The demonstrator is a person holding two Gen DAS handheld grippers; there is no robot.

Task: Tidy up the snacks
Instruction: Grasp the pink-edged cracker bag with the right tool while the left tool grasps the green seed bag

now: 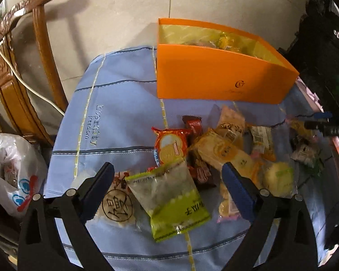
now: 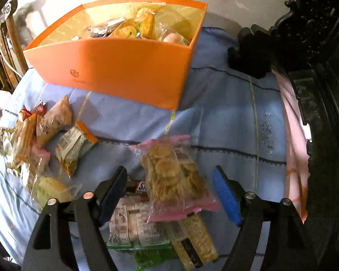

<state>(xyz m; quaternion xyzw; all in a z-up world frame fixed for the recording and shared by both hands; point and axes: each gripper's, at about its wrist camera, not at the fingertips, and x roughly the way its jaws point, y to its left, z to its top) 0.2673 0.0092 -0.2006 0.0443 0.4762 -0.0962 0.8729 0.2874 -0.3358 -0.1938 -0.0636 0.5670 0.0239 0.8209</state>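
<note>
Here, left view only: carved wooden chair (image 1: pixel 29 52), crinkly green packet (image 1: pixel 169 203) between released left tongs (image 1: pixel 167 180) | right view only: filled orange box (image 2: pixel 115 67), pink biscuit bag (image 2: pixel 174 178) between released right tongs (image 2: pixel 171 180) | striped blue cloth (image 2: pixel 226 124)

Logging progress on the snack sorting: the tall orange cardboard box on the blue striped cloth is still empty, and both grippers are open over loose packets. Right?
Not quite. The tall orange cardboard box already holds several wrapped snacks, as the right wrist view shows. The rest stands: it sits on the blue striped cloth, with left gripper and right gripper open.
</note>
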